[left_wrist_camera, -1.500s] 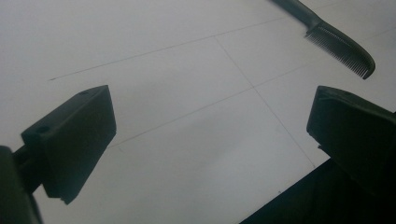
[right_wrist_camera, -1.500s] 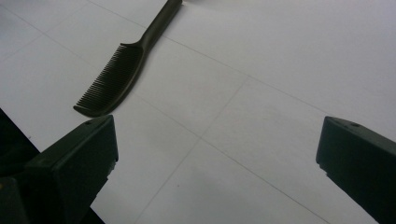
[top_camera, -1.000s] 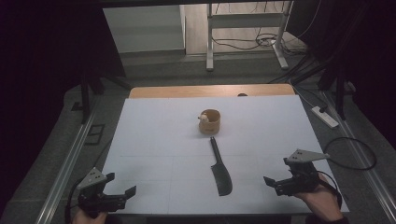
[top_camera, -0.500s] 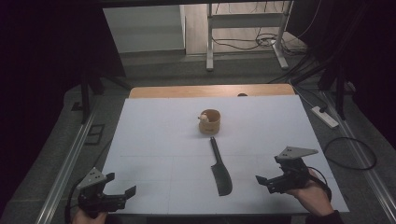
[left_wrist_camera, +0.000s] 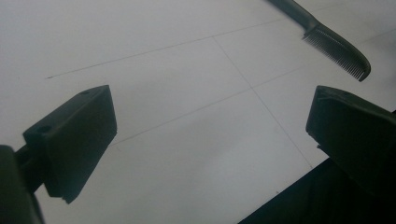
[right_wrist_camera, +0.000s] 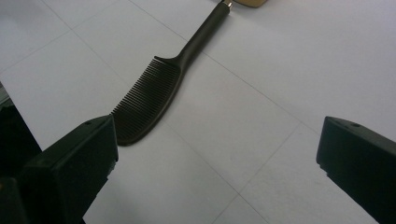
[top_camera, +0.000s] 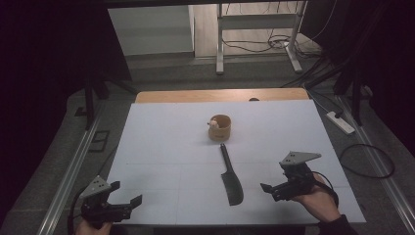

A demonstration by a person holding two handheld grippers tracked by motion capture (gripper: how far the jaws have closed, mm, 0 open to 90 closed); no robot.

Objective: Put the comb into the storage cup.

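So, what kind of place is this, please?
Probably a lab or recording workspace, not a home: a table covered in white gridded sheet, loose cables and a power strip on the floor, and metal rails alongside. Just a comb and small wooden cup are laid out.

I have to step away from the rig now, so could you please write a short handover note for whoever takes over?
Left gripper: open, holding nothing, at the near left corner of the white table.
Right gripper: open, holding nothing, just right of the black comb, jaws pointing toward it.
Comb lies flat mid-table, handle toward the small wooden cup, which stands upright beyond it.
Done: nothing gripped yet.
Left: probably closing the right gripper on the comb; what follows is unclear.
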